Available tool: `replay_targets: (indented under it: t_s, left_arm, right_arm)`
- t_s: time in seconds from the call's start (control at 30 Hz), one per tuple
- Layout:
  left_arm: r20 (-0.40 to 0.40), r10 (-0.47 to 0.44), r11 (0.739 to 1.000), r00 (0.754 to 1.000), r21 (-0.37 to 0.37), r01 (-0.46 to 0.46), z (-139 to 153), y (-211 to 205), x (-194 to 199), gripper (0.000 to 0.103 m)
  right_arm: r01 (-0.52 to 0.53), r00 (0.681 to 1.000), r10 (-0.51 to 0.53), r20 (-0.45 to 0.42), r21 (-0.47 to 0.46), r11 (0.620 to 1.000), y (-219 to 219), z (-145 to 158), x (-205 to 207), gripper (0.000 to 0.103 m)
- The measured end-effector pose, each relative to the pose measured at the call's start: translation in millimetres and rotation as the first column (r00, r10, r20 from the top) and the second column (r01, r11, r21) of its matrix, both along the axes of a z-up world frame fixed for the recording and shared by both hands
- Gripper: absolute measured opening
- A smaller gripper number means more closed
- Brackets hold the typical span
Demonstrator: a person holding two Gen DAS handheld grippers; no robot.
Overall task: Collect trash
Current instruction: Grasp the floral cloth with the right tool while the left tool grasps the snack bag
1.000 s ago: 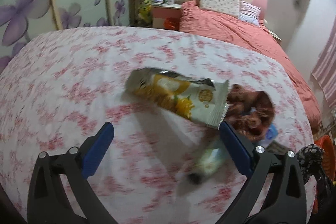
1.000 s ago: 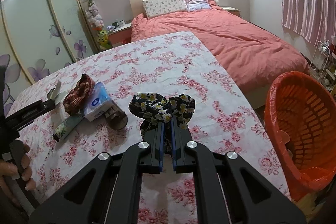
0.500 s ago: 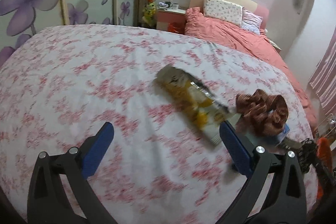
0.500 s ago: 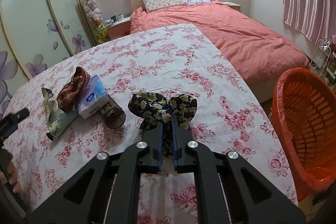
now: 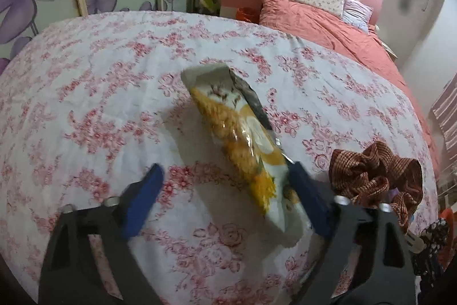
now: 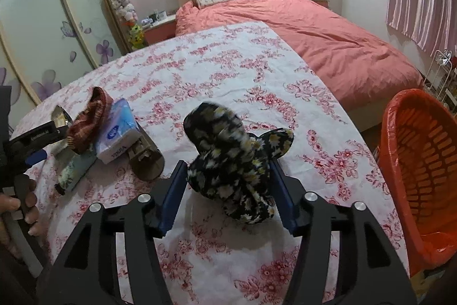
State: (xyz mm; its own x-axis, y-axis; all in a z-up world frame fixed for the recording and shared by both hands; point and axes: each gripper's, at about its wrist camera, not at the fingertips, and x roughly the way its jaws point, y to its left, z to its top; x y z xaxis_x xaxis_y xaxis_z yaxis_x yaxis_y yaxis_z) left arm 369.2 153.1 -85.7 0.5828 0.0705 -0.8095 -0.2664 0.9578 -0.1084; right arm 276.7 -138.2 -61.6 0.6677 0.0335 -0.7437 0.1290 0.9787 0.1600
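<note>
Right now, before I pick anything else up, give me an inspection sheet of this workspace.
Surface: floral tablecloth, wrinkled.
Job's things: snack wrapper lying flat; orange basket beside the table.
Clutter: brown scrunchie, tissue pack, cardboard tube, small tube, black floral hair bow.
Grippers: left gripper closing around the wrapper's near end; right gripper opening, bow between its jaws.
Cables: nothing seen.
Surroundings: bed, wardrobe.
</note>
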Motion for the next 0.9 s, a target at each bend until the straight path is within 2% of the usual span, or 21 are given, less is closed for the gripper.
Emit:
replay_targets:
  t_s: [0.03, 0.1, 0.13, 0.2, 0.27, 0.3, 0.37, 0.5, 0.6, 0.9]
  left_arm:
    - [0.008, -0.005, 1.000, 1.000, 0.012, 0.005, 0.4, -1.7, 0.6, 0.078]
    - [0.021, -0.035, 0.999, 0.999, 0.020, 0.035, 0.2, -4.8, 1.8, 0.061]
    - [0.026, -0.051, 0.999, 0.998, 0.014, 0.051, 0.5, -5.4, 2.2, 0.056]
    - [0.037, -0.088, 0.996, 0.995, -0.008, 0.088, 1.4, -5.7, 2.3, 0.034]
    - [0.043, -0.111, 0.994, 0.993, -0.016, 0.112, 2.8, -5.6, -0.4, 0.030]
    - [0.048, -0.125, 0.992, 0.991, -0.015, 0.126, 3.7, -5.2, -3.3, 0.028]
    - [0.055, -0.151, 0.988, 0.987, -0.014, 0.152, 4.8, -4.2, -10.9, 0.027]
    - [0.068, -0.219, 0.975, 0.973, -0.023, 0.221, 5.7, -1.5, -35.5, 0.026]
    - [0.065, -0.259, 0.965, 0.964, -0.016, 0.260, 3.5, -3.0, -52.5, 0.027]
    - [0.064, -0.223, 0.975, 0.973, -0.002, 0.224, -0.3, -3.6, -59.5, 0.039]
  right_arm:
    - [0.004, 1.000, -0.004, -0.007, -0.007, 1.000, 0.3, -1.4, 1.3, 0.058]
    - [0.010, 1.000, -0.010, -0.028, -0.012, 1.000, 0.3, -3.8, 4.9, 0.057]
    - [0.020, 0.999, -0.021, -0.029, -0.015, 1.000, -0.3, -3.8, 5.9, 0.050]
    - [0.037, 0.999, -0.037, -0.027, -0.007, 0.999, -4.2, -3.9, 6.9, 0.036]
    - [0.045, 0.999, -0.045, -0.025, 0.007, 0.999, -9.2, -4.2, 6.6, 0.024]
    - [0.046, 0.999, -0.045, -0.024, 0.017, 0.999, -11.6, -4.2, 6.2, 0.022]
    - [0.044, 0.999, -0.043, -0.023, 0.036, 0.998, -15.4, -3.3, 3.2, 0.017]
    - [0.021, 1.000, -0.021, -0.020, 0.048, 0.999, -15.0, -1.0, -5.8, 0.016]
    - [0.005, 1.000, -0.004, -0.024, 0.020, 1.000, -9.1, -1.9, -5.9, 0.016]
    - [0.009, 0.999, -0.009, -0.037, -0.019, 1.000, -4.3, -5.4, -0.2, 0.017]
